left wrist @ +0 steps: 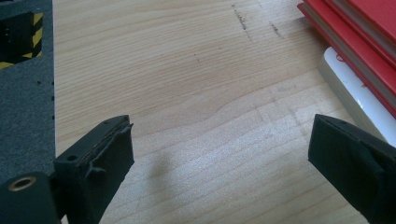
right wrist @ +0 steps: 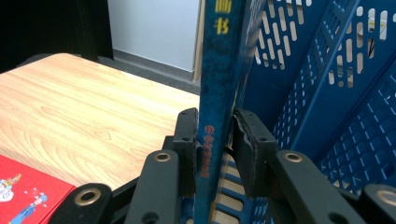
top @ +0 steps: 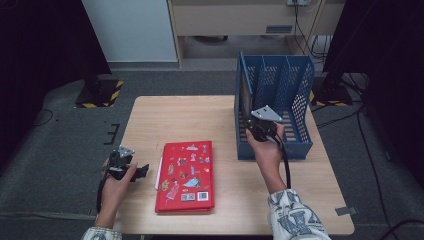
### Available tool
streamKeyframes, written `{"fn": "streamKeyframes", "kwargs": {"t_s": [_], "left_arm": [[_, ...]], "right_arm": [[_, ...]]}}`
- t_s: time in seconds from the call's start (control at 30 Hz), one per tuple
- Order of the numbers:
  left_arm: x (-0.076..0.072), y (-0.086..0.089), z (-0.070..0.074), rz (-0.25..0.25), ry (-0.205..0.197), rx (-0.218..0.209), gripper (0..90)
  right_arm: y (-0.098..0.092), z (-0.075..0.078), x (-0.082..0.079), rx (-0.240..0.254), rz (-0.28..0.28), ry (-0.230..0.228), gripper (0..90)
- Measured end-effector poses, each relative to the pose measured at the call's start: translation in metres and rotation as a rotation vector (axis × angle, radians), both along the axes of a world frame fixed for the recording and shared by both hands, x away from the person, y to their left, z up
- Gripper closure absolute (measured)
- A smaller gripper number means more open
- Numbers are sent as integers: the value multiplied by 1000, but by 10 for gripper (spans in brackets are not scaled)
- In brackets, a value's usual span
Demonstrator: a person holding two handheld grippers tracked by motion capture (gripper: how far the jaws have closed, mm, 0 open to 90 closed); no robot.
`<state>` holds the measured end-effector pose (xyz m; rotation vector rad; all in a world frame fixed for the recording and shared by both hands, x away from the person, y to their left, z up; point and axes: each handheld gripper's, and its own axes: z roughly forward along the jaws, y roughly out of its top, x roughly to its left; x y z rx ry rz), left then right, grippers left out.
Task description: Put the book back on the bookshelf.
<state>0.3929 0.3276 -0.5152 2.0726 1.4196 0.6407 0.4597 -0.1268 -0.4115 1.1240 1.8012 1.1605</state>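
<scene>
Between the two black jaws of the right gripper (right wrist: 215,140), a thin dark-blue hardback book (right wrist: 219,70) is standing upright on its edge, spine facing the camera. The left pad is lying against the cover, while a narrow gap is showing at the right pad; the jaws are standing slightly apart, so the grip is judged loose or released. Just beyond the jaws, the book is resting inside the leftmost compartment of the blue perforated plastic file rack (top: 295,85), close to its left wall.

Risk: with little beside it, the book is likely leaning or toppling once the pads are clearing it; a sideways withdrawal could be dragging it over or shifting the light rack.

Farther off, the left gripper (left wrist: 219,154) is hovering over the pale wooden table (left wrist: 187,70), jaws wide apart and empty. Right of those jaws, a red illustrated book (top: 186,175) is lying flat over a white one (left wrist: 359,102).
</scene>
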Motion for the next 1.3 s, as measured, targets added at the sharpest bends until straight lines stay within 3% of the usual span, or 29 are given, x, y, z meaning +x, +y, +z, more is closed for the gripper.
{"fn": "streamKeyframes", "kwargs": {"t_s": [0.9,1.3], "left_arm": [[0,0,0,-1,-2,-3,57],[-2,1,2,0,-14,-19,41]], "right_arm": [[14,5,2,12,27,-11,656],[6,4,-11,59,89,0,404]]}}
